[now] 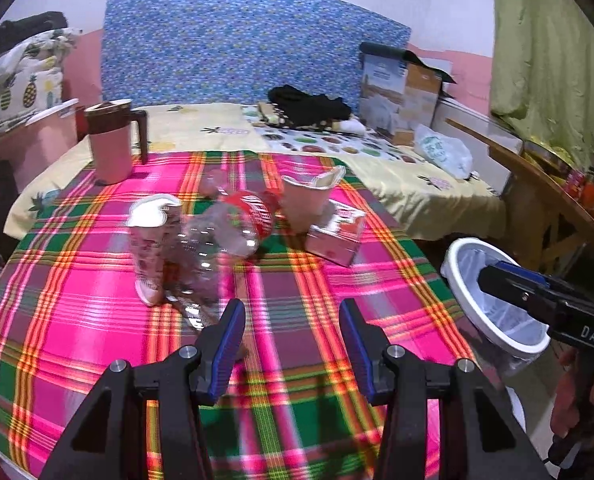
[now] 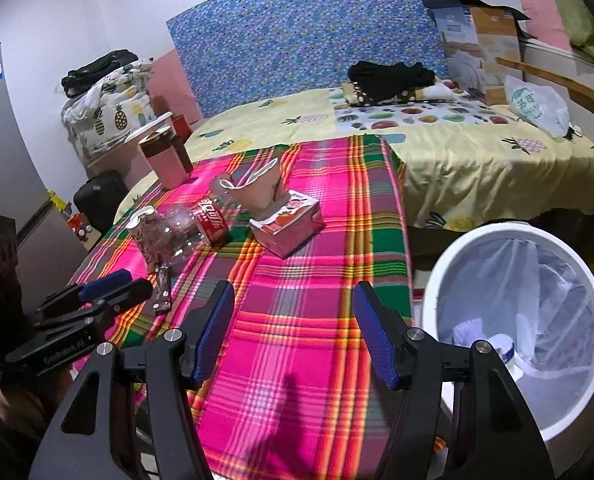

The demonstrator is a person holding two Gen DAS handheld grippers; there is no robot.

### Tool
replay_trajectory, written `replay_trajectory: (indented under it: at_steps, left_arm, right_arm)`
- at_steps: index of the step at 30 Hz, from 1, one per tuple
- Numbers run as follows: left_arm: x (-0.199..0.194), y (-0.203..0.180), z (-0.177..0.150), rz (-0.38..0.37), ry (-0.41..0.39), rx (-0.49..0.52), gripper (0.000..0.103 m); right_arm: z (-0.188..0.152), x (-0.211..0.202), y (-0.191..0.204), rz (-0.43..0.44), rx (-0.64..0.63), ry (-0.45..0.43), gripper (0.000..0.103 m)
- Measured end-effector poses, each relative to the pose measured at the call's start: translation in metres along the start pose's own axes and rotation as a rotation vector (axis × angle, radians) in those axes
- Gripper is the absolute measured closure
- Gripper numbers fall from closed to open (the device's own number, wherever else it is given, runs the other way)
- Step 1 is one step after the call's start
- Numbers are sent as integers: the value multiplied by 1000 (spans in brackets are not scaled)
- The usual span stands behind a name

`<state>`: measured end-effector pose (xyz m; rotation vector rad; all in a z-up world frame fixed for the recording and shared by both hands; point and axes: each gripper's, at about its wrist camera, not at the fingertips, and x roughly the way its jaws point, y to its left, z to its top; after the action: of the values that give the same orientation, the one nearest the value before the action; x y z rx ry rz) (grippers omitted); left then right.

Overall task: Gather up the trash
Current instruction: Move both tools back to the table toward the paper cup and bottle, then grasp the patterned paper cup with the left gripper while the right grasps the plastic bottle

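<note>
Left hand-held gripper [image 1: 292, 342] jaws apart, empty, above plaid counter [image 1: 297, 292]. Right hand-held gripper [image 2: 293, 330] likewise apart. Clear plastic cola bottle [image 1: 233, 228] lying at 11 o'clock; white lined bin [image 2: 517, 320] at 3 o'clock.

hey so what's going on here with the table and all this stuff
A person holds a gripper in each hand over a plaid-covered table, clearing trash. Both the left gripper and the right gripper are open and empty. Still on the table: a clear cola bottle lying on its side, a crushed paper cup, another crumpled cup, a small carton and a pink jug. A white lined bin waits beside the table, with something white already inside.
</note>
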<state>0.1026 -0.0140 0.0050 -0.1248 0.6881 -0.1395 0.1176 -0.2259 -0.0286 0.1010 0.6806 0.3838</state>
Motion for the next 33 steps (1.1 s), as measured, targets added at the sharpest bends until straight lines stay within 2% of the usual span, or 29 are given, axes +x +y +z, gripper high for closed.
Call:
replay_trajectory:
  at_steps: [9,18,24,31,33]
  left_arm:
    - [10,44,17,94,-10,-62,54]
    - [29,79,28,152,-9,-102,54]
    - [43,91,34,160,-5,-117,54]
    - [59,99,42,120,-8,-128,54]
    - [60,100,44,97,-17,-121,64]
  right_arm:
    - [14,15,14,20,-27,11,40]
    - [22,35,22,35,-30,46,40]
    - [24,47,26,43,-31,77,40]
    - [24,57,31,63,-24,107,40]
    - [25,60,33,76,-15,114,40]
